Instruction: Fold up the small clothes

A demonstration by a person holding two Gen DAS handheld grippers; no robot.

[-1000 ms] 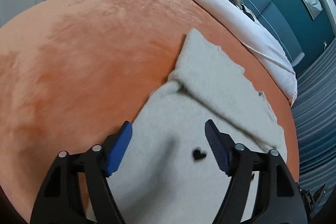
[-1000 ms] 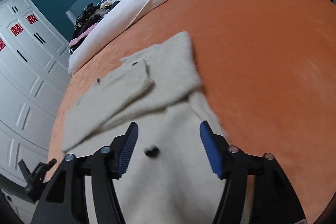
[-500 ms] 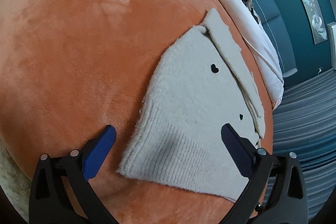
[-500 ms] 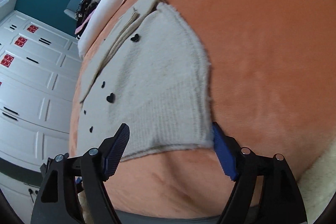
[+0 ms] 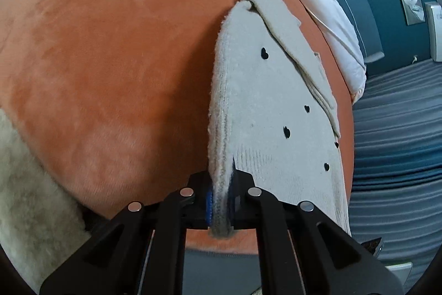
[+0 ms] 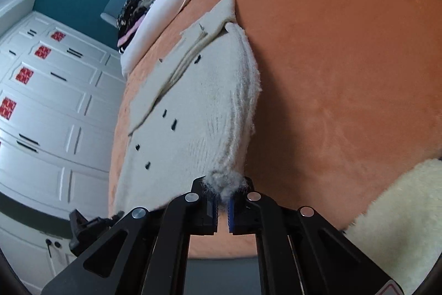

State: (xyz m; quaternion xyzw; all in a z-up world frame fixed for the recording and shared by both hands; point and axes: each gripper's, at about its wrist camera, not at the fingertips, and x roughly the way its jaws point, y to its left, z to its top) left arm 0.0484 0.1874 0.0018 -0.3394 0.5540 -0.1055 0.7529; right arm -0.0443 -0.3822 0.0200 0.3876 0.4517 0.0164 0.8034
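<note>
Left hand-held gripper [image 5: 220, 208] is clamped on the near hem corner of the cream sweater [image 5: 265, 112]; the blue pads are mostly hidden by knit. Right hand-held gripper [image 6: 222, 209] pinches the other near corner. The sweater stretches away over the orange bed cover [image 5: 105, 51]. Far off, red wardrobe stickers [image 6: 24, 75] are unreadable.

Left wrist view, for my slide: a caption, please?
Left gripper pinches the cream sweater hem on the orange blanket.

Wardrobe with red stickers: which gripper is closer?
Left. The left gripper holds the sweater corner on the wardrobe side; the right gripper holds the far corner, away from it.
</note>
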